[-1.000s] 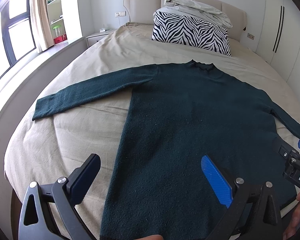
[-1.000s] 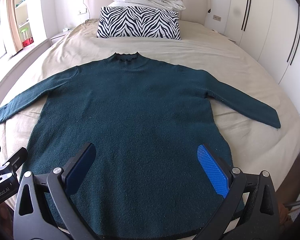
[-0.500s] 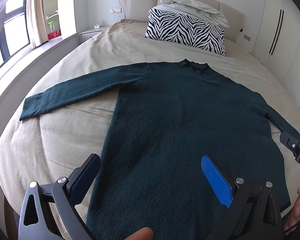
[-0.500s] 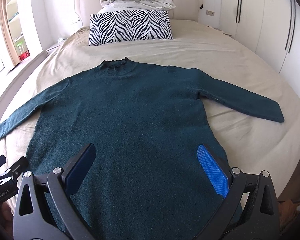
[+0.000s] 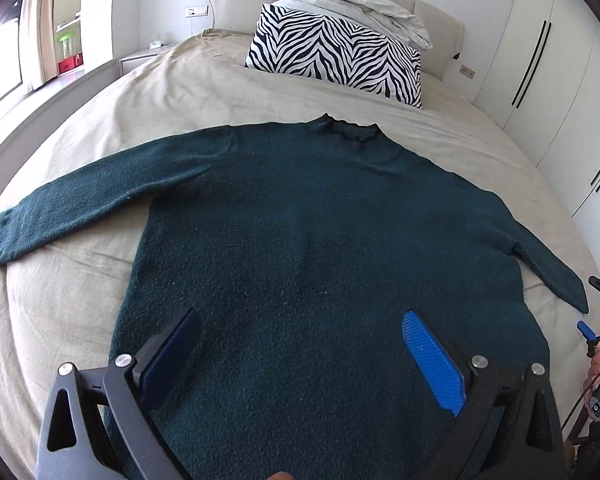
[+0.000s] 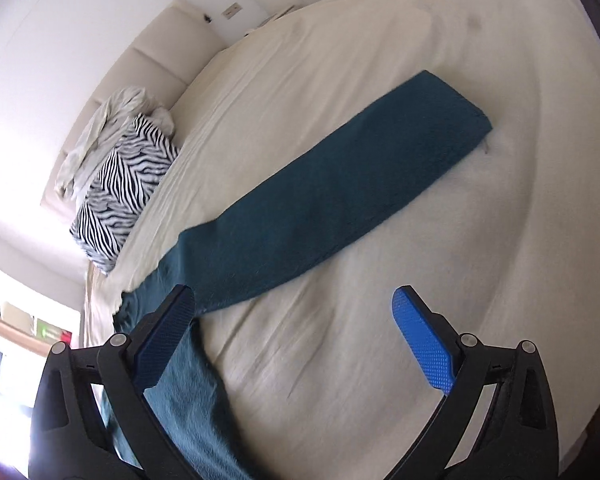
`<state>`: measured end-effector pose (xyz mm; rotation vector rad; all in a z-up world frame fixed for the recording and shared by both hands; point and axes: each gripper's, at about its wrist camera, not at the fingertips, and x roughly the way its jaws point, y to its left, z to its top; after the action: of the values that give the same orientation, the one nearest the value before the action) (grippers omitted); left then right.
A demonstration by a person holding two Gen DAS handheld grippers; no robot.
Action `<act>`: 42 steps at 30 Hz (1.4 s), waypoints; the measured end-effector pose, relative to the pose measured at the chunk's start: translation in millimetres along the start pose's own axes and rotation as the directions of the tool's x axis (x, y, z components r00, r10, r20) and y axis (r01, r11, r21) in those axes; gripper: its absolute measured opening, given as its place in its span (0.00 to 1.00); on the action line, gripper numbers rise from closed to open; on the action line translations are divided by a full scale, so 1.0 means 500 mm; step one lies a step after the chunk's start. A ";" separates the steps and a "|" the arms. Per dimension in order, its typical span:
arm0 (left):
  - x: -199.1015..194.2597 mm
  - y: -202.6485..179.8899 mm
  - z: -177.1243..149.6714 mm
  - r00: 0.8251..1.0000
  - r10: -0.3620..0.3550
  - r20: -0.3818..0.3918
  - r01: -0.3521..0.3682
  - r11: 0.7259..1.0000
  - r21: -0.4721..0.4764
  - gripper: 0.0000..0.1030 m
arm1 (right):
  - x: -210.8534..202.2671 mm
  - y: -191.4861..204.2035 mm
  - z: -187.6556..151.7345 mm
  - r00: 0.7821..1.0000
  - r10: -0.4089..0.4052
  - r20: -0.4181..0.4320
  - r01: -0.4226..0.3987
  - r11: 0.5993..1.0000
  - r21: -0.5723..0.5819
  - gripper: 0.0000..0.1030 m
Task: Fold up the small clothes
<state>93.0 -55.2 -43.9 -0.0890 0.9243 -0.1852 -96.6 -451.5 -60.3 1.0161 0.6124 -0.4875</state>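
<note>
A dark green sweater [image 5: 320,240] lies flat on the bed, front up, both sleeves spread out. My left gripper [image 5: 300,352] is open and empty, above the sweater's lower body. My right gripper [image 6: 292,336] is open and empty, tilted, over the bed sheet beside the sweater's right sleeve [image 6: 340,188]; that sleeve's cuff [image 6: 456,108] lies flat. The right gripper also shows at the right edge of the left wrist view [image 5: 596,332].
The beige bed sheet [image 5: 60,304] surrounds the sweater. A zebra-striped pillow [image 5: 336,56] and a crumpled grey blanket [image 5: 360,8] sit at the headboard. White wardrobes [image 5: 560,80] stand on the right, a window and shelves on the left.
My right gripper has swung right and rolled over toward the sweater's right sleeve. My left gripper has shifted right, over the sweater's middle. Both stay open.
</note>
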 end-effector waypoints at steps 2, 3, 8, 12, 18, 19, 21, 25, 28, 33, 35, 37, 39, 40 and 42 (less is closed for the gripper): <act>0.019 -0.014 0.010 0.999 0.003 -0.036 -0.003 1.000 0.009 1.00 | 0.024 -0.070 0.048 1.000 0.026 0.000 -0.025 0.993 0.113 0.92; 0.026 -0.015 0.015 0.999 0.003 -0.046 -0.003 1.000 -0.007 1.00 | 0.038 -0.102 0.069 0.998 0.060 0.003 -0.060 0.984 0.166 0.88; 0.059 -0.026 0.039 0.998 -0.026 -0.056 0.025 0.999 -0.024 1.00 | 0.091 -0.192 0.156 0.987 0.138 0.078 -0.155 0.943 0.294 0.74; 0.086 -0.026 0.048 0.991 -0.104 -0.084 0.100 0.994 -0.048 0.98 | 0.139 -0.234 0.219 0.986 0.140 0.095 -0.165 0.922 0.351 0.26; 0.104 -0.002 0.057 0.964 -0.251 -0.085 0.240 0.963 -0.126 0.83 | 0.174 -0.131 0.254 0.991 0.119 0.059 -0.127 0.978 0.168 0.14; 0.110 0.004 0.061 0.957 -0.277 -0.082 0.264 0.954 -0.145 0.82 | 0.180 -0.086 0.248 0.989 0.138 0.043 -0.142 0.984 0.108 0.14; 0.110 0.018 0.066 0.947 -0.313 -0.071 0.297 0.939 -0.175 0.79 | 0.192 0.027 0.210 0.985 0.174 0.000 -0.174 0.984 -0.034 0.14; 0.106 0.052 0.078 0.932 -0.361 -0.032 0.346 0.912 -0.220 0.78 | 0.248 0.268 0.091 0.955 0.259 -0.146 -0.290 0.917 -0.274 0.14; 0.105 0.089 0.082 0.924 -0.382 -0.005 0.366 0.891 -0.269 0.78 | 0.307 0.412 -0.035 0.920 0.279 -0.277 -0.371 0.848 -0.379 0.14; 0.129 0.135 0.086 0.902 -0.432 0.005 0.406 0.843 -0.354 0.78 | 0.441 0.544 -0.294 0.870 0.146 -0.472 -0.401 0.768 -0.500 0.17; 0.142 0.134 0.088 0.888 -0.460 -0.001 0.428 0.827 -0.365 0.80 | 0.471 0.539 -0.374 0.835 0.130 -0.534 -0.429 0.762 -0.485 0.37; 0.158 0.127 0.088 0.871 -0.491 -0.002 0.453 0.806 -0.382 0.83 | 0.466 0.511 -0.404 0.829 0.148 -0.540 -0.435 0.777 -0.455 0.63; 0.178 0.115 0.091 0.855 -0.519 -0.011 0.470 0.783 -0.407 0.86 | 0.440 0.474 -0.410 0.838 0.165 -0.520 -0.432 0.783 -0.447 0.66; 0.188 0.108 0.094 0.846 -0.532 -0.015 0.478 0.772 -0.419 0.86 | 0.426 0.467 -0.420 0.840 0.163 -0.517 -0.431 0.780 -0.454 0.66; 0.207 0.094 0.104 0.832 -0.554 -0.024 0.489 0.755 -0.437 0.86 | 0.396 0.449 -0.441 0.837 0.170 -0.520 -0.433 0.786 -0.440 0.66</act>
<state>201.1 -29.7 -101.5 -0.7518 1.0658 -0.5242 137.7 -173.4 -137.7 0.6513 0.9185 0.2426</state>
